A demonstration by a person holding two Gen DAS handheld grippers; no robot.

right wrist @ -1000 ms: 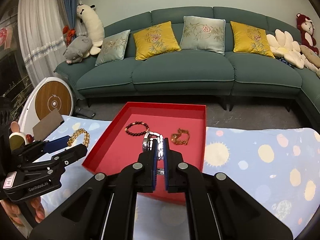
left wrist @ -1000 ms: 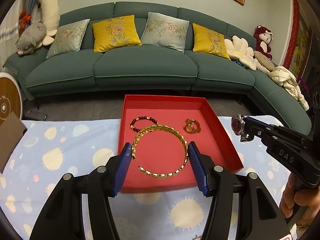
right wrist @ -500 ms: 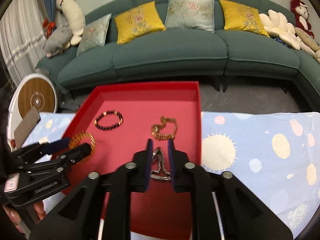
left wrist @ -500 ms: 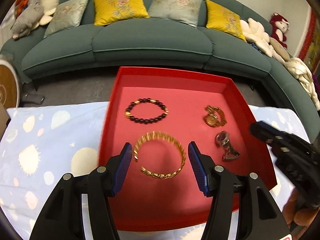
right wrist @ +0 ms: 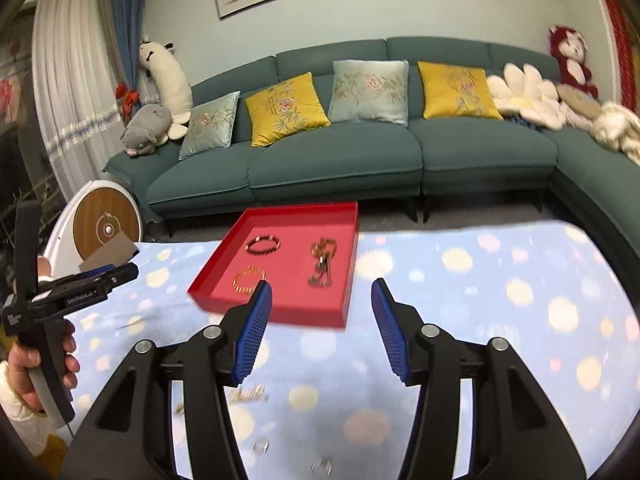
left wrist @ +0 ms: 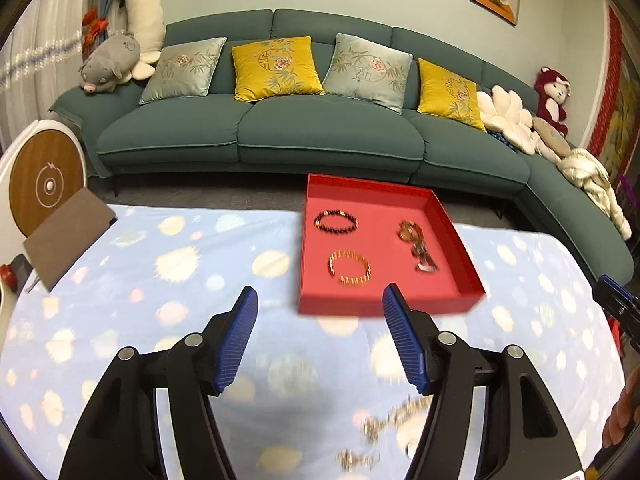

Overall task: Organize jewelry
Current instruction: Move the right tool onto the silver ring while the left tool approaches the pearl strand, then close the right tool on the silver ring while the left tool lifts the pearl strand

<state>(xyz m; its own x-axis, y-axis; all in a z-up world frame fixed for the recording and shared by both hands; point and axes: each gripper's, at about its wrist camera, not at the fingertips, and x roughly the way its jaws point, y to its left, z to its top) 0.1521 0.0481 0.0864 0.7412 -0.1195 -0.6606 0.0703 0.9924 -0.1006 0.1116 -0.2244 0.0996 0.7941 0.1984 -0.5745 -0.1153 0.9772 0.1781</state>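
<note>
A red tray [left wrist: 460,236] [right wrist: 280,314] sits on the sun-patterned blue cloth. In it lie a dark beaded bracelet [left wrist: 335,221] [right wrist: 262,244], a gold link bracelet [left wrist: 349,267] [right wrist: 249,279], a gold watch [left wrist: 409,231] [right wrist: 322,247] and a silver watch [left wrist: 423,258] [right wrist: 320,276]. My left gripper [left wrist: 319,334] is open and empty, near the tray's front edge. My right gripper [right wrist: 321,326] is open and empty, also near that edge. Blurred loose jewelry [left wrist: 384,428] [right wrist: 244,394] lies on the cloth close to me.
A green sofa [left wrist: 320,128] with cushions and plush toys stands beyond the table. A brown card [left wrist: 66,232] and a round white-and-wood device [left wrist: 44,176] are at the far left. The other gripper shows at each view's edge [right wrist: 72,292] [left wrist: 618,304].
Both grippers have pulled back from over the tray to the cloth in front of it. The right gripper let go of the silver watch in the tray and has opened wide.
</note>
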